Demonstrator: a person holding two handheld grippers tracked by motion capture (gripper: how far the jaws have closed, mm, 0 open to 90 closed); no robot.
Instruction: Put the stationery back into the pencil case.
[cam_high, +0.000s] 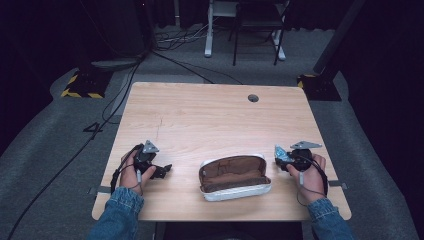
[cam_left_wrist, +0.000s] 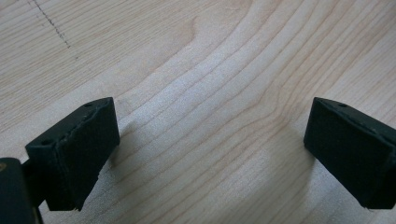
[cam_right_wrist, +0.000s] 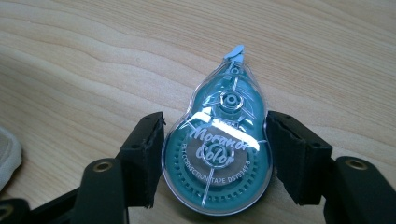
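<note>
The pale wood-grain surface (cam_high: 210, 115) has a small round cable hole (cam_high: 253, 98) near its far edge and a thin dark scratch line left of the middle. It stands on grey carpet in a dark room hung with black curtains; black cables trail over the floor at the left, two yellow-and-black striped stand bases (cam_high: 80, 86) sit by the far corners, and white desk legs (cam_high: 208, 30) rise at the back.

One open oval pencil case with a brown lining and a pale grey shell (cam_high: 234, 177) lies near the front edge, between the two hands. In the right gripper view a corner of it is cut off at the left edge.

One teal, clear-shelled, teardrop-shaped correction tape dispenser (cam_right_wrist: 219, 154) lies flat on the surface to the right of the case, its pale tip pointing away. The right gripper (cam_right_wrist: 215, 156) is clenched on its wide body, a pad against each side. In the high view the dispenser is small and partly hidden by that gripper.

The left gripper (cam_left_wrist: 210, 140) rests released, its jaws wide apart over bare wood, left of the case.

Two blue denim sleeves (cam_high: 120, 212) enter from the bottom, cut off at the edge.
</note>
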